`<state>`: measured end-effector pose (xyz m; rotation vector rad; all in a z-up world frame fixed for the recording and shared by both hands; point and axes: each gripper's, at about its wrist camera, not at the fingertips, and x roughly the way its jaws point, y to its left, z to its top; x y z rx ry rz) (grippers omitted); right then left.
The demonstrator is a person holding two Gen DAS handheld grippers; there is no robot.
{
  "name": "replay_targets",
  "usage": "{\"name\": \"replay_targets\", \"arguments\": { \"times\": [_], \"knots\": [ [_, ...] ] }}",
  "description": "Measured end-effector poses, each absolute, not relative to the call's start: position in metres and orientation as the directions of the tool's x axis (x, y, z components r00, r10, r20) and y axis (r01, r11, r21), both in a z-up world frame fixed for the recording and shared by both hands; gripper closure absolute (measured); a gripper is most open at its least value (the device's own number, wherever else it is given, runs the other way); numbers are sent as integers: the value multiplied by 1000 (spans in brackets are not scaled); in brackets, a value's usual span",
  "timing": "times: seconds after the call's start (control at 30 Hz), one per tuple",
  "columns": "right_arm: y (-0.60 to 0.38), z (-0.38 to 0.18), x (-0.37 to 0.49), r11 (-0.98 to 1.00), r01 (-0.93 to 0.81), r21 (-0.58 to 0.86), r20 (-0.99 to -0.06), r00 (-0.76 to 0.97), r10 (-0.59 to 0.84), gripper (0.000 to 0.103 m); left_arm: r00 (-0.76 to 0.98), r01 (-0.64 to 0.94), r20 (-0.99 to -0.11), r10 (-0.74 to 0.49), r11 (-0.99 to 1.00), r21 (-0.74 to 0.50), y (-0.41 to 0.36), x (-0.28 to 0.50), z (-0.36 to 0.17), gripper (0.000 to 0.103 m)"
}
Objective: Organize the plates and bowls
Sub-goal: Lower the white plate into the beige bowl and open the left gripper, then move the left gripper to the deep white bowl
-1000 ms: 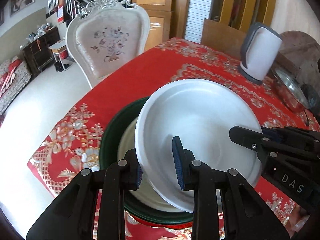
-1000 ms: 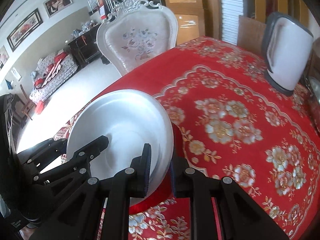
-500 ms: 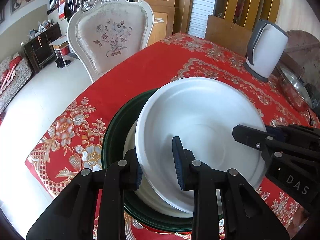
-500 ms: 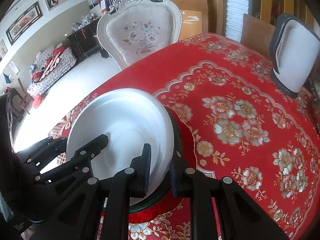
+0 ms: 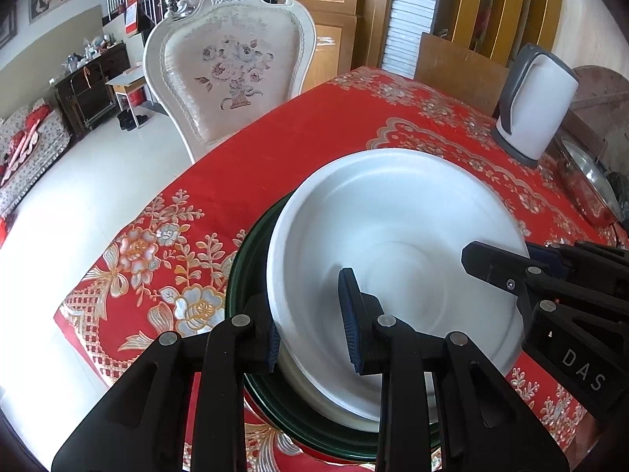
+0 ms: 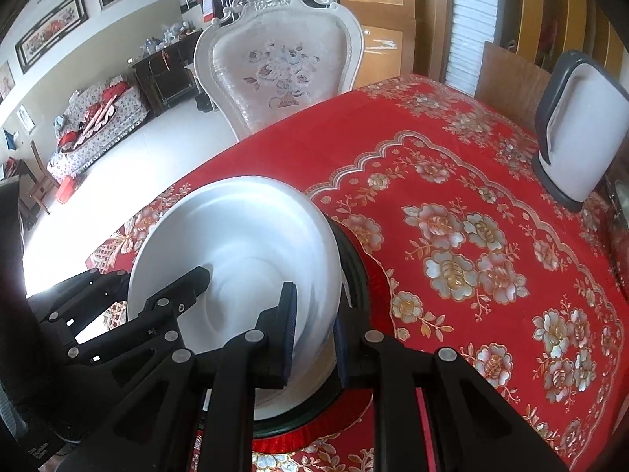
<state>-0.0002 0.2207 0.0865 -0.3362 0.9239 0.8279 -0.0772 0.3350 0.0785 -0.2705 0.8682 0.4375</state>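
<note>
Left wrist view shows the left claw [image 5: 312, 332] clamped on the near-left rim of a white bowl [image 5: 397, 236], one pad outside the wall and one inside. The right claw [image 6: 312, 330] pinches the opposite rim the same way, so the bowl hangs between the two, tilted, with no slack at either grip. Below it sits a dark green plate [image 5: 251, 259] with a pale dish nested in it, near the edge of the desk [image 5: 314, 126], which is covered by a red flowered cloth.

Compared with a second ago, the green plate has come further under the bowl: in the right wrist view its dark rim [image 6: 355, 263] now shows along the bowl's right side, where only cloth showed before. Both grips are unchanged. My reading is that the bowl is being lined up over the stack and is close to being set down, with release the step left.

Whether the bowl's underside already touches the pale dish cannot be told, since the bowl hides the gap. The pale dish shows only as a sliver, so its shape is unclear. A white kettle [image 5: 534, 102] stands well apart at the far side, and a metal lid [image 5: 585, 181] is cut off at the right edge.
</note>
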Motion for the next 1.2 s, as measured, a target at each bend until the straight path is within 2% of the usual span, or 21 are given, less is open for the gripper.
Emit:
{"name": "replay_targets", "arguments": {
  "times": [0.1, 0.47, 0.8, 0.87, 0.93, 1.0, 1.2],
  "knots": [
    [220, 88, 1, 661, -746, 79, -804, 345, 485, 82, 565, -479, -777, 277, 877, -36, 335, -77, 79, 77],
    [217, 92, 3, 678, -731, 72, -789, 374, 487, 81, 568, -503, -753, 332, 864, 1, 337, -80, 80, 76],
    [201, 93, -3, 679, -727, 99, -776, 370, 510, 81, 604, -482, -735, 310, 876, -27, 320, -82, 93, 75],
    [193, 94, -4, 684, -722, 105, -772, 374, 514, 81, 615, -471, -727, 305, 882, -29, 311, -79, 96, 66],
    [182, 95, -3, 695, -709, 116, -768, 380, 515, 77, 636, -450, -713, 296, 892, -31, 299, -77, 100, 51],
    [169, 95, -1, 708, -695, 120, -764, 390, 513, 67, 651, -434, -701, 291, 900, -30, 288, -75, 104, 51],
    [123, 96, 11, 760, -632, 149, -756, 422, 500, 67, 675, -361, -697, 244, 932, -23, 246, -59, 108, 51]
  ]
}}
